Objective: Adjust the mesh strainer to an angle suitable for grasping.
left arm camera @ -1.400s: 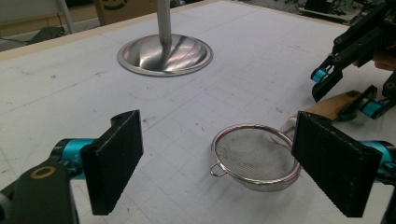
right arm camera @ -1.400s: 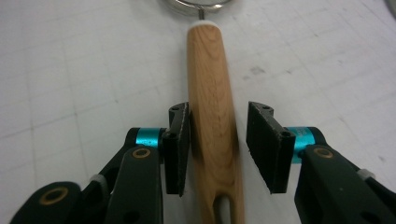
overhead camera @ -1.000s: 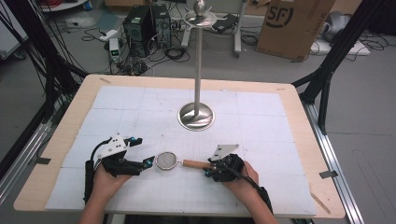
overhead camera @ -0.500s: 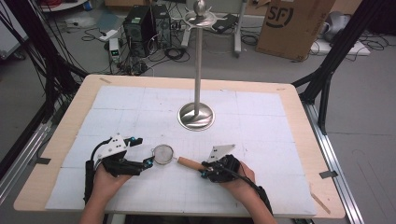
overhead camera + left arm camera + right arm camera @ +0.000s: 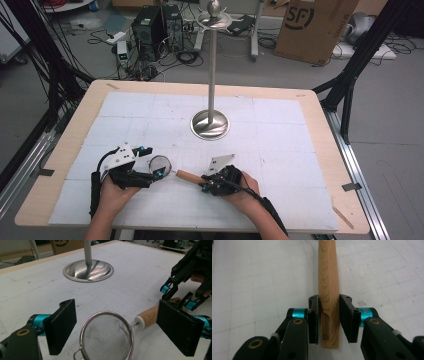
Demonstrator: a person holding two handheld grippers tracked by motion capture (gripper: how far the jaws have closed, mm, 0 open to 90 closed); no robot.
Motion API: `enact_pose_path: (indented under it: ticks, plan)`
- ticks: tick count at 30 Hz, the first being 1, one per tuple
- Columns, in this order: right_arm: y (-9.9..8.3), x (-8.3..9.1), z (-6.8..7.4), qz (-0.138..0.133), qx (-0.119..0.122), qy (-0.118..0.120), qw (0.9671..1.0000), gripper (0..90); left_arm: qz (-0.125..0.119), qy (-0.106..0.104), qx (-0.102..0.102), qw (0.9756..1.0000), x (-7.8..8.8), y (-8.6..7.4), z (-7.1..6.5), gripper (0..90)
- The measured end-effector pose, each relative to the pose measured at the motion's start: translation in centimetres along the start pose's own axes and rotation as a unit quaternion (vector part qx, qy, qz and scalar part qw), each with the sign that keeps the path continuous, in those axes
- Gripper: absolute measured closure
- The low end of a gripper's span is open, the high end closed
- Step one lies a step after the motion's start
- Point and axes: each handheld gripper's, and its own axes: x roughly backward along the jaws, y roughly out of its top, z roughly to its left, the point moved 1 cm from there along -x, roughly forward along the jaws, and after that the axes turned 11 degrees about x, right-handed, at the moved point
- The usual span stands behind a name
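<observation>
**Strainer Handling: Handle Secured, Hanging Outstanding**

I found the worktop (image 5: 280, 100) covered by a white gridded mat, with a steel hanging stand (image 5: 211, 75) planted on its round base toward the far middle. The stand's top ring carried nothing.

The strainer (image 5: 165, 167) lay flat on the mat at the near side, well apart from the stand base. Its mesh bowl (image 5: 107, 336) sat between the spread pads of the left tongs (image 5: 125, 327), which touched neither rim nor mesh. Its wooden handle (image 5: 328, 290) pointed toward my right hand.

The right tongs (image 5: 328, 315) had just finished closing and were pinching the handle near its slotted end, pads (image 5: 345, 315) flush against the wood.

My assessment: the grasp was complete; lifting the strainer, carrying it to the stand and hooking it remained.
</observation>
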Motion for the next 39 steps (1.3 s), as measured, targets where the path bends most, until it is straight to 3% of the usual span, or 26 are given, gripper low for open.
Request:
enact_pose_path:
  ticks: [6,15,29,39]
  plan:
    - [0.3,-0.3,-0.1,-0.004,-0.001,-0.003,1.0,67.7,0.002,0.0,-0.001,1.0,0.0,0.0,0.0,17.1]
    - [-0.4,0.0,-1.3,0.009,-0.028,-0.045,0.9986,59.5,0.001,-0.001,-0.001,1.0,0.0,0.0,0.0,17.1]
    - [-1.6,0.1,-3.9,0.004,-0.085,-0.108,0.9906,59.2,0.0,-0.002,0.001,1.0,0.0,0.0,0.0,17.1]
    - [-1.0,-0.5,-5.2,0.017,-0.09,-0.137,0.9864,58.7,0.0,-0.001,0.003,1.0,0.0,0.0,0.0,17.1]
